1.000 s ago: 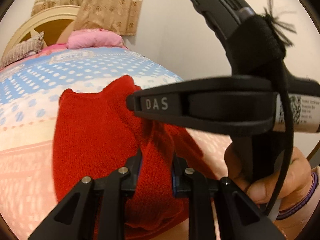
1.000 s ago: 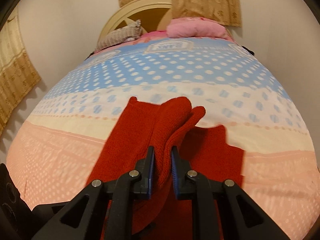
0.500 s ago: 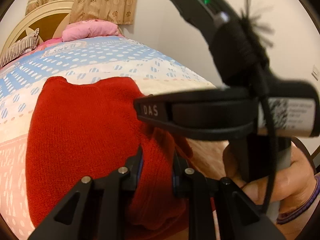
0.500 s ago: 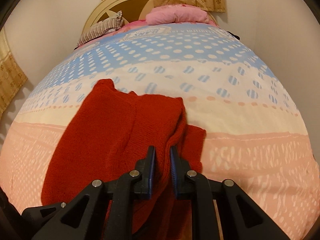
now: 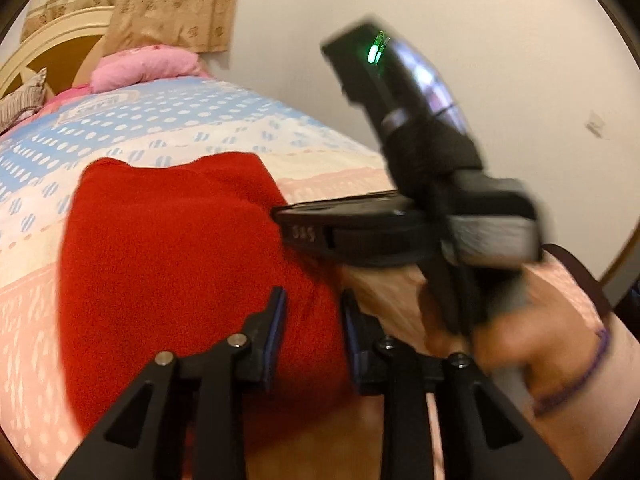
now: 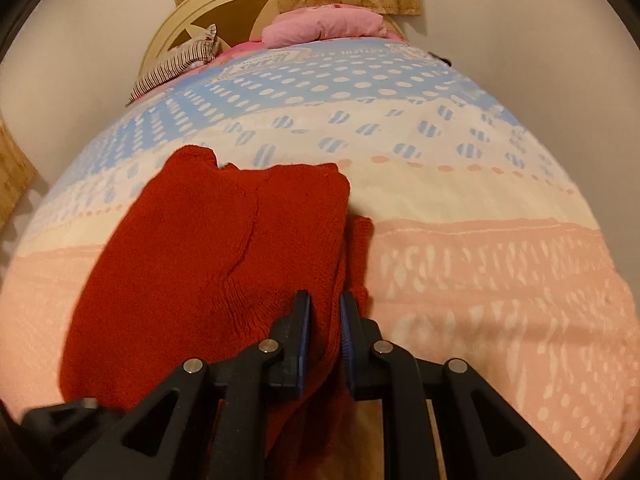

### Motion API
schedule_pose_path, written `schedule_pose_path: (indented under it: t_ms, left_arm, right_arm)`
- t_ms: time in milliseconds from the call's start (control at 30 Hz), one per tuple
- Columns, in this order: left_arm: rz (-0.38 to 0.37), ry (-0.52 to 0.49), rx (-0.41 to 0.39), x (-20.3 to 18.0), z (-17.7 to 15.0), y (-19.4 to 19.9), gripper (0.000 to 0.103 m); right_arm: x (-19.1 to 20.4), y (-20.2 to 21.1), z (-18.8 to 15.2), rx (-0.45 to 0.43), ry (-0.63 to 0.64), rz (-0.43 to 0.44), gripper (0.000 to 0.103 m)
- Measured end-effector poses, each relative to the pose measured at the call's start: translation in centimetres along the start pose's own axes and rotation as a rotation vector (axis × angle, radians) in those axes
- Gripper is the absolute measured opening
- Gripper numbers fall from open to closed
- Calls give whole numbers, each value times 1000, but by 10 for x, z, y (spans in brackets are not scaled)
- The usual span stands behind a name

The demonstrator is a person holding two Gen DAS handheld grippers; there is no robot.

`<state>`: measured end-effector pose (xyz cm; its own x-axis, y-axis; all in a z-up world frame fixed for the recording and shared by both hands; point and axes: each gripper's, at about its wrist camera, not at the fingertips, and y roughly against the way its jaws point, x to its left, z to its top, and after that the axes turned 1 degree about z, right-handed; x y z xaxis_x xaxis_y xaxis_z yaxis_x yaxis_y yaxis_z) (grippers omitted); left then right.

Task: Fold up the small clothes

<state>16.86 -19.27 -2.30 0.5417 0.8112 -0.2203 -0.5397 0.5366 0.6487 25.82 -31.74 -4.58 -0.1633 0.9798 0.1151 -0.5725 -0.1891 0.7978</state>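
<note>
A small red knitted garment (image 5: pixel 168 248) lies on the bed, folded over on itself, with its near edge hanging toward me; it also shows in the right wrist view (image 6: pixel 224 248). My left gripper (image 5: pixel 314 312) stands at its near right edge with red cloth between the pads, jaws a little apart. My right gripper (image 6: pixel 325 316) is shut on the garment's near right edge. The right gripper's body (image 5: pixel 400 228) crosses the left wrist view, blurred, with the person's hand under it.
The bed cover (image 6: pixel 480 248) is blue, cream and pink with dots. A pink pillow (image 6: pixel 324 26) and a striped pillow (image 6: pixel 176 66) lie by the cream headboard (image 6: pixel 216 12). A wall runs along the right side. Curtains hang behind.
Both grippers carried the lifted fold of red cloth over to the left and down. The garment now lies flatter and folded. The left jaws have widened slightly.
</note>
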Motion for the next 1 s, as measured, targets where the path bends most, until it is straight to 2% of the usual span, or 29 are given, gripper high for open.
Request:
schedule_pose_path:
  t_ms: [67, 133, 167, 233, 333, 433, 500, 533, 567, 667, 733, 800, 833, 867, 900, 933, 1000]
  left_arm:
    - [-11, -15, -21, 5, -17, 28, 59]
    - [-22, -20, -50, 12, -34, 55, 68]
    - [-27, -21, -68, 17, -43, 70, 73]
    - [-14, 1, -106, 34, -60, 97, 79]
    - [23, 74, -114, 57, -69, 107, 80]
    - [69, 173, -75, 81, -67, 103, 80]
    - [114, 182, -39, 85, -65, 95, 80]
    - [140, 163, -21, 82, -63, 89, 80]
    - [165, 142, -10, 78, -64, 83, 80]
    - [258, 78, 20, 68, -66, 70, 80]
    - [307, 68, 47, 66, -66, 58, 80]
    - [317, 94, 88, 69, -67, 50, 80]
    - [306, 117, 88, 73, -65, 47, 75]
    - [287, 127, 80, 73, -65, 50, 53]
    - [233, 130, 74, 72, -65, 53, 38]
    - [168, 126, 73, 72, -64, 53, 17]
    - [170, 120, 44, 71, -63, 60, 16]
  right_arm:
    - [-3, 5, -5, 3, -5, -30, 14]
    - [-11, 18, -9, -17, -35, -23, 15]
    - [-17, 30, -14, -39, -66, -14, 18]
    - [-30, 56, -27, -84, -156, 13, 19]
    - [-34, 93, -53, -144, -263, 95, 19]
    - [-14, 115, -70, -168, -262, 153, 22]
    - [4, 125, -73, -176, -218, 182, 36]
    - [18, 129, -73, -181, -169, 176, 47]
    - [34, 132, -72, -185, -104, 154, 53]
    - [62, 127, -64, -175, 37, 87, 53]
    - [73, 111, -60, -124, 99, 35, 53]
    - [75, 91, -60, -57, 120, -4, 31]
    - [76, 79, -61, -8, 127, -23, 8]
    - [73, 73, -65, 18, 116, -34, 8]
    - [68, 73, -67, 19, 95, -31, 8]
    - [59, 78, -71, 0, 36, 26, 8]
    - [33, 88, -77, -34, -113, 147, 8]
